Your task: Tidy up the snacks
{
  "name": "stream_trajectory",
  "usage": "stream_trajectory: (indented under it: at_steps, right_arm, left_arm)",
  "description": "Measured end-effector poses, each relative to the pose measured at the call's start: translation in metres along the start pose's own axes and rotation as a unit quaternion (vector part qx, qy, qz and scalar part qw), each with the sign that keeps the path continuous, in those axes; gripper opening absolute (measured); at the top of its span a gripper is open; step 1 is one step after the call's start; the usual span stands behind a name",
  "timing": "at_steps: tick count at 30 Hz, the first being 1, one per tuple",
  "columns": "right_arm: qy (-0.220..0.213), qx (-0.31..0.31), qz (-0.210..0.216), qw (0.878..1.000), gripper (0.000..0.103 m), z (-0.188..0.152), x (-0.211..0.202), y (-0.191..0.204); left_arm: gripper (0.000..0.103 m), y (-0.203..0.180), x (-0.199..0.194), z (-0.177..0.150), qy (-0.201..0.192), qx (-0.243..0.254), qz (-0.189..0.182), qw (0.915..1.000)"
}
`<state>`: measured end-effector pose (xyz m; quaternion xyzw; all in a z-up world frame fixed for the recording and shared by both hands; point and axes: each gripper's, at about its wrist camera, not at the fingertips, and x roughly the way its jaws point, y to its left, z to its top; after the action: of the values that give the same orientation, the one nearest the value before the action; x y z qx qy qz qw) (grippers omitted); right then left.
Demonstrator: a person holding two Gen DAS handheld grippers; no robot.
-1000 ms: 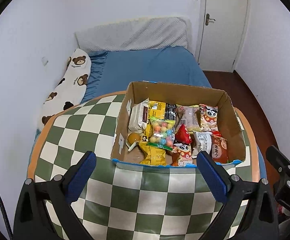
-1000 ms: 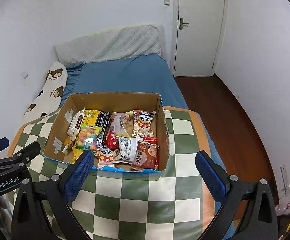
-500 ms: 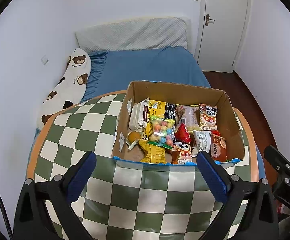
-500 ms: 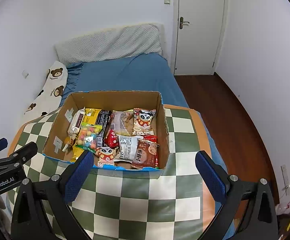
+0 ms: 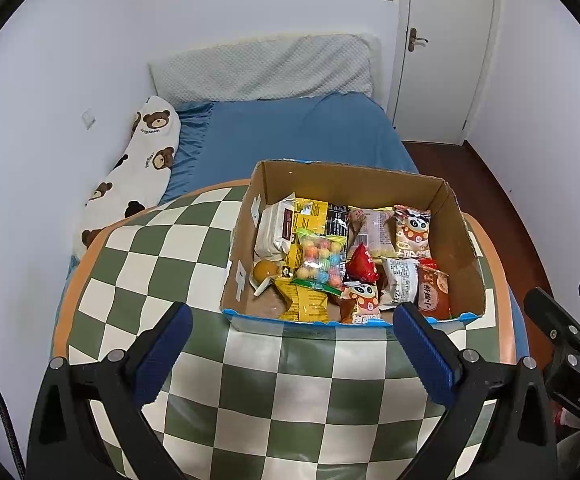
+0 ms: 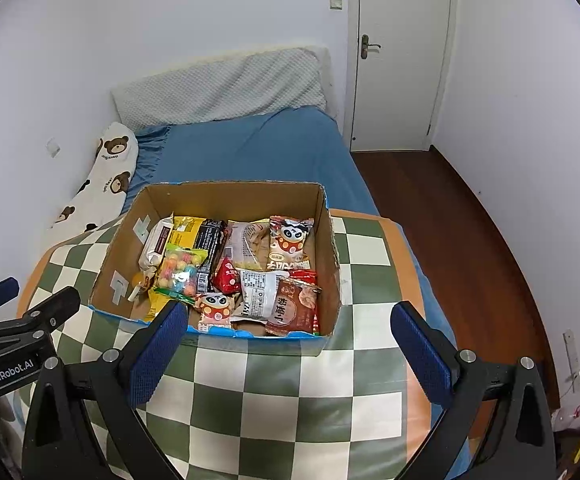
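While both of my grippers hang short of the cardboard box (image 5: 462,236), the relation I care about is plain: the box lies ahead of them, its blue-edged near wall toward me and its long axis running across my view. My left gripper (image 5: 290,344) is spread wide with nothing between its blue pads, and it points at the left half of the box, where the bag of coloured candy balls (image 5: 320,258) lies on top. My right gripper (image 6: 286,344), equally wide and empty, faces the right half, so I judge it the nearer one for the brown packet (image 6: 294,308) and the panda packet (image 6: 290,244) by the right wall. All the snacks I can see sit jumbled inside the box; none lie outside it. The box rests on a round table under a green-and-white chequered cloth (image 6: 274,400), with bare cloth on both sides. Beyond are a blue bed (image 5: 290,136), a bear-print pillow (image 5: 146,156) and a closed white door (image 6: 402,56).
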<state>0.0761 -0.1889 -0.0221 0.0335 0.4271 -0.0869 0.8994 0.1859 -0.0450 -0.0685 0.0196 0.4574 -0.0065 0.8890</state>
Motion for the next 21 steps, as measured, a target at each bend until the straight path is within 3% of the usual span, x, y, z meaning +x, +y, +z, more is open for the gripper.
stream_trajectory:
  at_steps: [21]
  right_arm:
    - [0.003,-0.001,0.007,1.000,0.103,-0.0018,-0.0029,0.0002]
  left_arm:
    - [0.103,-0.0006,-0.0041,-0.0007,0.001,0.003,-0.002,1.0000]
